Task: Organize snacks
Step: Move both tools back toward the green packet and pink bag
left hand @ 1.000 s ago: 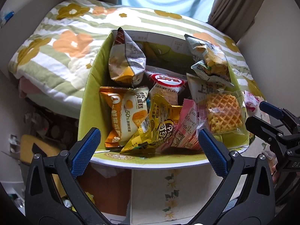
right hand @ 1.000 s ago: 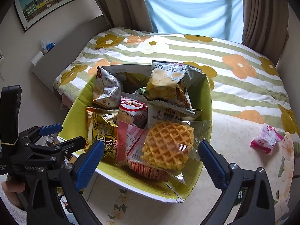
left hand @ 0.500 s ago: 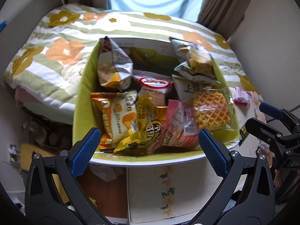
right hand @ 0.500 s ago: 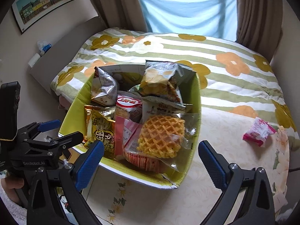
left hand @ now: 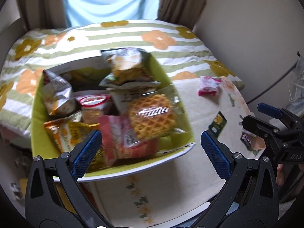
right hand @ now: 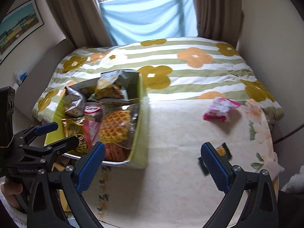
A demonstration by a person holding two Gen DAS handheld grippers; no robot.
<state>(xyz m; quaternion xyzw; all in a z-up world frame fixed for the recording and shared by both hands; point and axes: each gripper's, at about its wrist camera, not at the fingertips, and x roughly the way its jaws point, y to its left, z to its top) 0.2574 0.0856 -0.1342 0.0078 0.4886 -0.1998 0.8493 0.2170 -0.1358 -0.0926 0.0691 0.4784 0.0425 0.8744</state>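
Observation:
A green box [left hand: 181, 114] [right hand: 141, 129] full of snack packets stands at the table's left end, with a waffle packet [left hand: 152, 116] [right hand: 115, 126] on top. A pink packet [left hand: 208, 88] [right hand: 220, 109] lies on the table at the far right. A small dark green packet [left hand: 217, 122] [right hand: 225, 151] lies nearer, by my right gripper's right finger. My left gripper [left hand: 151, 155] is open and empty at the box's near edge. My right gripper [right hand: 153, 168] is open and empty over the table right of the box.
The table [right hand: 176, 171] has a cream floral cloth. A bed with a striped flowered cover [right hand: 190, 66] lies behind it, under a window with curtains. Another small packet [left hand: 246, 139] lies near the table's right edge. A wall is to the right.
Both grippers have swung to the right and pulled back from the box. The pink and dark green packets on the table have come into view. Both stay open.

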